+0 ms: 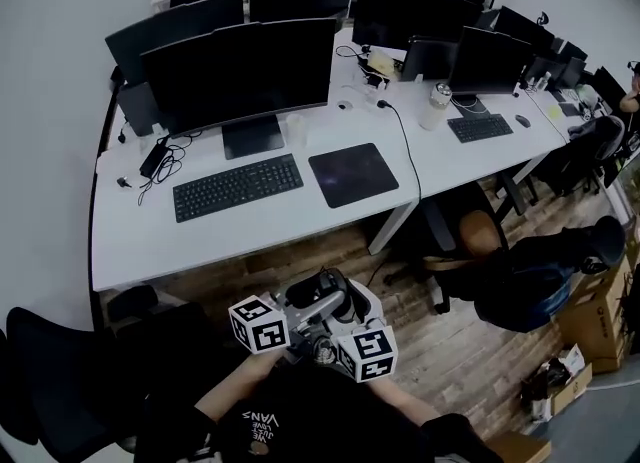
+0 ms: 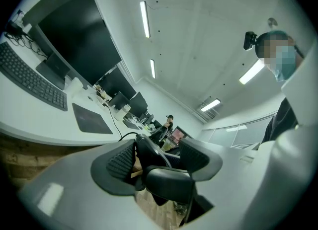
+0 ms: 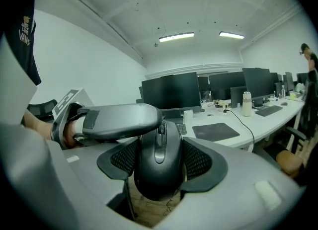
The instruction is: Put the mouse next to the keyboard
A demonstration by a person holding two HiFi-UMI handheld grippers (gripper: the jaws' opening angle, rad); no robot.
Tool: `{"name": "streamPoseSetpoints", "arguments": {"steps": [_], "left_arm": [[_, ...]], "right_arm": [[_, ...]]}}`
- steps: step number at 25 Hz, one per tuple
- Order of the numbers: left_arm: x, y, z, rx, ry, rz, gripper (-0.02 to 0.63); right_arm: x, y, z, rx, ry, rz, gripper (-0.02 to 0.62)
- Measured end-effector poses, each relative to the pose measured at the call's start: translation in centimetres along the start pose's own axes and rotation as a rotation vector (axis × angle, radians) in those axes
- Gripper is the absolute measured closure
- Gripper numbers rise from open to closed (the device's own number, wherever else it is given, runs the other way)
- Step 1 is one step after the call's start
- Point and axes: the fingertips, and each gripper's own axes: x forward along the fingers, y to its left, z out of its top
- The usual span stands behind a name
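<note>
Mouse [image 3: 158,172] sits clamped in the right hand-held gripper [image 3: 159,159], held off the desk [image 1: 130,241] well short of the keyboard [image 1: 238,187], the left hand-held gripper [image 2: 158,158] spread open alongside; seemingly mid-carry, it next needs setting down just beside the keyboard.

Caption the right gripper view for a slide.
Right gripper clamps a black computer mouse; white desk with dark rectangular mousepad beyond.

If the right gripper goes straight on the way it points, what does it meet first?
Probably the left gripper, lying across just above the mouse that the right gripper holds; behind it comes the keyboard on the desk. Depth is unclear.
</note>
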Motion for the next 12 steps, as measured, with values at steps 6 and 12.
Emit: {"name": "streamPoseSetpoints", "arguments": {"steps": [6,12], "left_arm": [[3.4,1.2,0.7,0.009,-0.034,0.044,0.342],[5.0,2.2,0.9,-0.006,-0.061,0.092,0.342]], "right_arm": [[1.1,-3.5,0.8,-0.016,-0.003,0.052,0.319],[2.0,-5.2,0.8,-0.030,0.020,0.097,0.319]]}}
